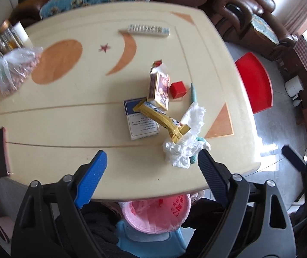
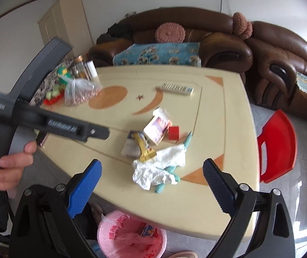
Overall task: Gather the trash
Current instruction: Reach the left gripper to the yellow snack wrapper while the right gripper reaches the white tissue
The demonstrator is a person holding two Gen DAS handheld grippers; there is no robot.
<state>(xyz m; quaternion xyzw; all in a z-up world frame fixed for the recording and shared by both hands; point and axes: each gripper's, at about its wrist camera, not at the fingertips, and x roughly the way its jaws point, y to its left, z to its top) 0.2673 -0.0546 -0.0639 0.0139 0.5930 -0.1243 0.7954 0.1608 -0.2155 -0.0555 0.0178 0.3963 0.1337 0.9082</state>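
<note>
Table (image 1: 67,116): cream top with orange inlaid shapes, filling most of both views.

Left gripper (image 1: 152,167): jaws stood wide apart with nothing between them, above the near edge of the table; one blue finger, one dark finger. In the right wrist view a hand (image 2: 11,161) held its grey handle at 9 o'clock.

Right gripper (image 2: 153,178): jaws likewise spread wide and empty, above the near table edge.

Trash pile, right of the table's centre:
- Crumpled tissue (image 1: 185,142), white, nearest the grippers, just beyond the dark finger of the left gripper; a teal item (image 2: 164,185) poked out from under it.
- Gold wrapper (image 1: 162,118), long, lying across a white and blue pack (image 1: 141,122) and touching the tissue.
- Printed box (image 1: 160,90), tilted, at 12 o'clock from the gold wrapper.
- Red cube (image 1: 177,89), just beside the box at its 3 o'clock.

Other table items:
- Remote control (image 1: 147,30) at the far edge, 12 o'clock from the pile.
- Clear bag (image 1: 16,68) of small pinkish pieces at 9 o'clock, far left.

Below the table edge: pink bin (image 2: 132,236) with a pink liner, at 6 o'clock in both views, some packaging already inside.

Surroundings: brown sofa (image 2: 218,43) behind the table; red chair (image 2: 278,146) at 3 o'clock.
</note>
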